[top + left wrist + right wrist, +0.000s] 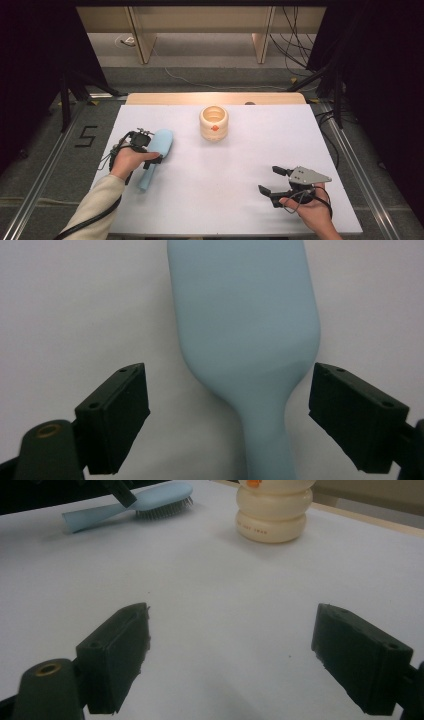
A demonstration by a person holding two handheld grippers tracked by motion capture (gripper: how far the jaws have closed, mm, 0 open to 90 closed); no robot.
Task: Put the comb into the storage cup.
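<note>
We saw the left gripper (156,161) poised over the light blue hairbrush (156,150), which lay bristles-down on the white table (225,175), jaws spread either side of its neck, not touching. The right gripper (273,181) sat well apart, jaws spread on nothing.

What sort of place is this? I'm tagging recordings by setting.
Probably a lab recording booth: a white-topped table between black curtains, loose cables on the floor, and handheld grippers.
</note>
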